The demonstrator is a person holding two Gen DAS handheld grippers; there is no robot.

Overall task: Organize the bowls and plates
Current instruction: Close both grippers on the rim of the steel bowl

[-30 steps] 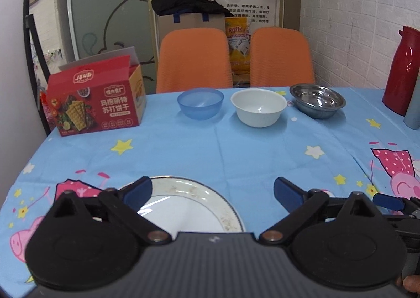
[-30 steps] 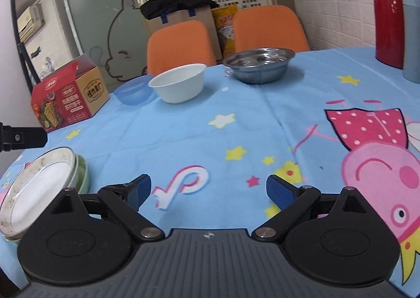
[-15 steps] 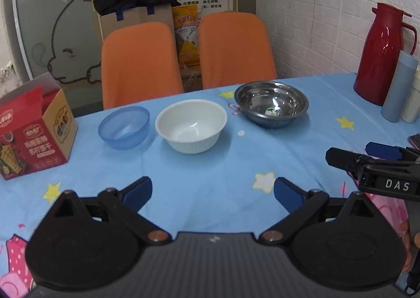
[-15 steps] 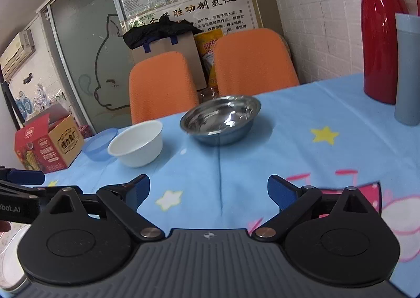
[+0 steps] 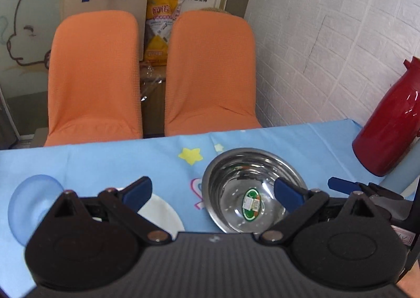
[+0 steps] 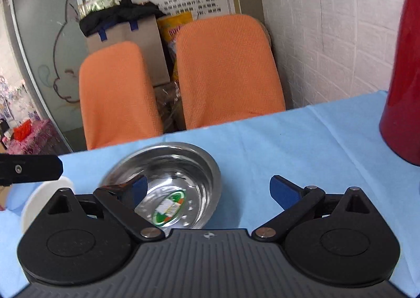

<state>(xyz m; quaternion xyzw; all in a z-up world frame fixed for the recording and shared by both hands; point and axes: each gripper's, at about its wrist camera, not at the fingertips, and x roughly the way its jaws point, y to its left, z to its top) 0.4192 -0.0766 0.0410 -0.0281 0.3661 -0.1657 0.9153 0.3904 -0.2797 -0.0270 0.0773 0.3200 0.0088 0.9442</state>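
Observation:
A steel bowl [image 5: 236,174] with a green sticker inside sits near the table's far edge; it also shows in the right wrist view [image 6: 183,164]. A white bowl [image 5: 162,212] and a blue translucent bowl [image 5: 31,200] stand to its left. My left gripper [image 5: 212,193] is open and empty, with its left finger over the white bowl and its right finger over the steel bowl. My right gripper [image 6: 207,189] is open and empty, with its left finger over the steel bowl's inside and its right finger outside the rim. The white bowl's edge [image 6: 52,187] shows at the left.
A red thermos [image 5: 391,127] stands at the right, close in the right wrist view [image 6: 404,74], with a pale blue cup [image 5: 409,169] beside it. Two orange chairs [image 5: 210,72] stand behind the table edge. The right gripper's tip [image 5: 367,189] is beside my left one.
Both grippers moved forward across the table to the bowls. The steel bowl is now close under both. The plates and the red box have left view.

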